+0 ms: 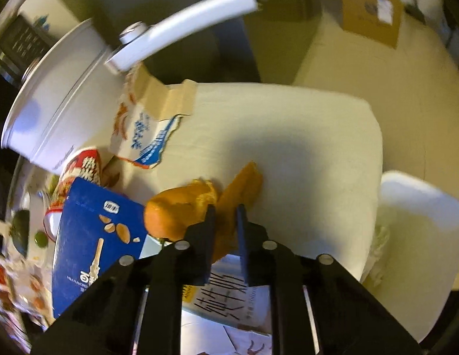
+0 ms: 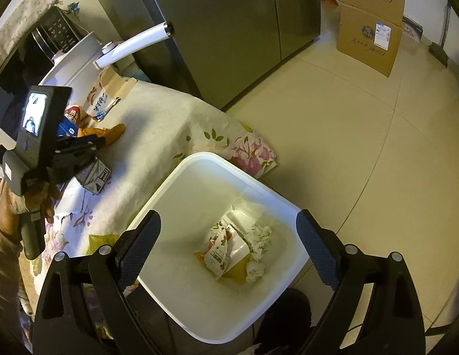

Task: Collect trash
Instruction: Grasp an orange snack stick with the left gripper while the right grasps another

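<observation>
On the cloth-covered table (image 1: pixel 303 148) lies orange peel (image 1: pixel 176 207), with a long strip of it (image 1: pixel 247 183) running back between the fingers of my left gripper (image 1: pixel 226 208). The jaws stand narrow and pinch that strip. From the right wrist view, the left gripper (image 2: pixel 100 142) sits low over the same peel (image 2: pixel 114 131), held by a hand. My right gripper (image 2: pixel 229 216) hangs open and empty above a white bin (image 2: pixel 200 159) that holds a snack wrapper (image 2: pixel 220 251) and crumpled tissue (image 2: pixel 260 236).
Beside the peel lie a blue snack box (image 1: pixel 93 236), a torn milk carton (image 1: pixel 140 130) and a red packet (image 1: pixel 81 171). A white pot (image 1: pixel 60 100) with a long handle stands behind them. A fridge (image 2: pixel 229 29) and cardboard boxes (image 2: pixel 368 38) stand on the floor beyond.
</observation>
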Demonstrator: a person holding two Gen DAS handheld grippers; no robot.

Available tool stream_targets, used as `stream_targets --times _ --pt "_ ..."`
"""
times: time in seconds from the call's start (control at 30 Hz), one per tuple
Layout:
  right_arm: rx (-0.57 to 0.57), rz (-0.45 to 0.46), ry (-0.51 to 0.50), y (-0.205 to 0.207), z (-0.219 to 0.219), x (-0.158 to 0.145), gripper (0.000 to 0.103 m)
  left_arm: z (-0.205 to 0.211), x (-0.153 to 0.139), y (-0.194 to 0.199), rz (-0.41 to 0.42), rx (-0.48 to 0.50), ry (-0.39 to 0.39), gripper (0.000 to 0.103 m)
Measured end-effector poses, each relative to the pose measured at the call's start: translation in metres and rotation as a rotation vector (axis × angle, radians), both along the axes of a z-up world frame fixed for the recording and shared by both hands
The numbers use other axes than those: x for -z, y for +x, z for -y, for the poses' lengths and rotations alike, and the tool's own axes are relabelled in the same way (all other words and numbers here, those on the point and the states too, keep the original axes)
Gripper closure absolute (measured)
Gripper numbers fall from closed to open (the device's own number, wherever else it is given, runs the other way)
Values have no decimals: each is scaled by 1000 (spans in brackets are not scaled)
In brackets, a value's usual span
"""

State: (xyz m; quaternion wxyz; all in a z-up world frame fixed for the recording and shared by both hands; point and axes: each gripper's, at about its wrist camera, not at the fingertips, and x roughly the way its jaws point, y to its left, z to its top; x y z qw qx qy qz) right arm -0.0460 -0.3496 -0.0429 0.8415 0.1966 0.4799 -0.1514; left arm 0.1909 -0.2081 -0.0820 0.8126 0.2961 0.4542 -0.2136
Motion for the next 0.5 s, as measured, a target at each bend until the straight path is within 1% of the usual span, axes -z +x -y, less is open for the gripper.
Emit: stream_targets --times 0.03,0.13,0.23,0.3,0.33,0.4,0.5 --pt "0 -3 1 1 0 1 14 -3 -3 2 -2 -17 -26 93" --pt "4 -6 7 2 1 1 14 -19 -14 8 -40 -79 -137 96" --pt "0 -4 0 3 -2 1 14 -36 -28 11 -62 -132 -239 97" --pt "-1 -2 -6 5 -4 1 14 -50 -42 10 -73 -165 -327 97" --pt "-2 1 -4 6 -5 0 14 -60 -53 9 -81 -183 -387 97" --pt "-9 7 -2 9 -8 -1 14 -75 -68 4 -90 -207 -471 97" --pt "-54 19 -12 20 -22 -4 14 -100 -87 -7 -95 -242 -580 97"
